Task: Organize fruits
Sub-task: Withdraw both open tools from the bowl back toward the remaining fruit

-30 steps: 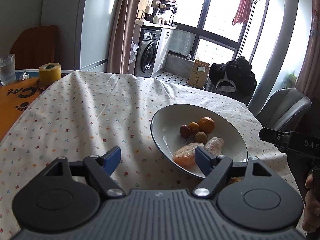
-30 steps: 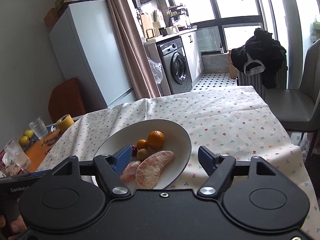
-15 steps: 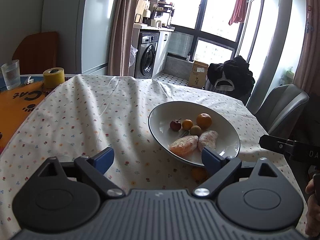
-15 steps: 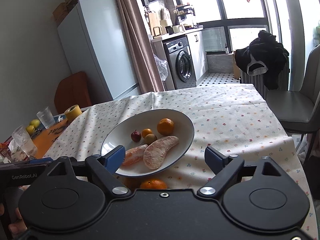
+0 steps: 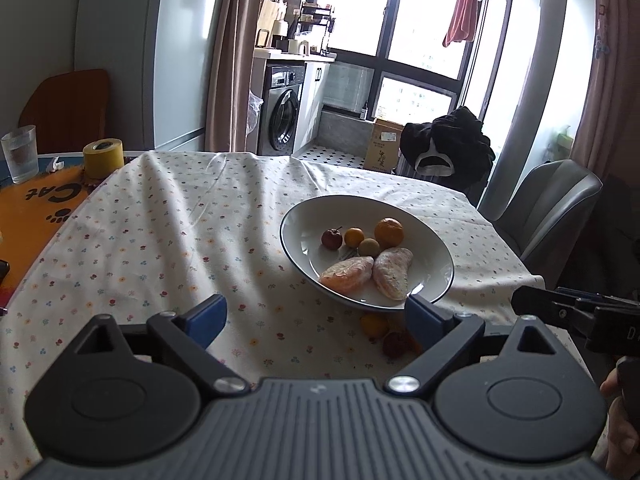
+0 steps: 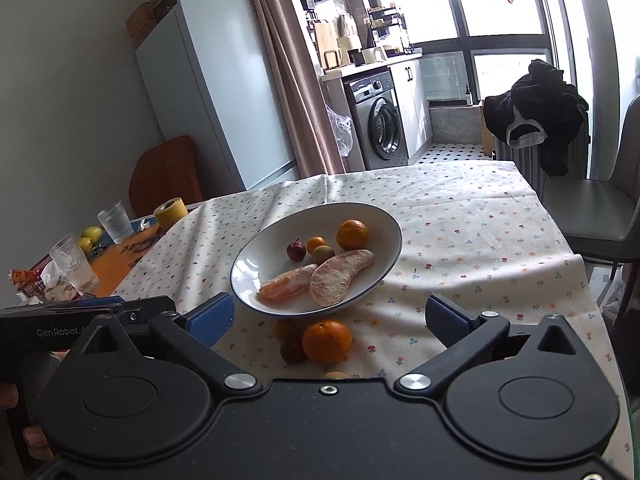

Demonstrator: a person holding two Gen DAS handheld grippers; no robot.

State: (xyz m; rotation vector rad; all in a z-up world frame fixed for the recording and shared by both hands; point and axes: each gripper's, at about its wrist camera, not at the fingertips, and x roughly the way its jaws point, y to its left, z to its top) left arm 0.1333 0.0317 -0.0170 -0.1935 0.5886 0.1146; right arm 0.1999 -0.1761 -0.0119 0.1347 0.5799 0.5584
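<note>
Both grippers have drawn back from the bowl (image 6: 390, 224), uncovering loose fruit on the tablecloth (image 6: 472, 232) at its near rim. Left gripper (image 5: 316, 316): jaws spread wide, empty. Right gripper (image 6: 330, 316): jaws spread wide, empty; 1 orange (image 6: 327, 340) lies between and just below them, 1 dark red fruit (image 6: 292, 351) touching its left side. Bowl holds 2 peeled segments and 4 small fruits. Likely next pick: the orange. Centre the jaws over it, descend past its widest part, close gently, avoid nudging the red fruit.
</note>
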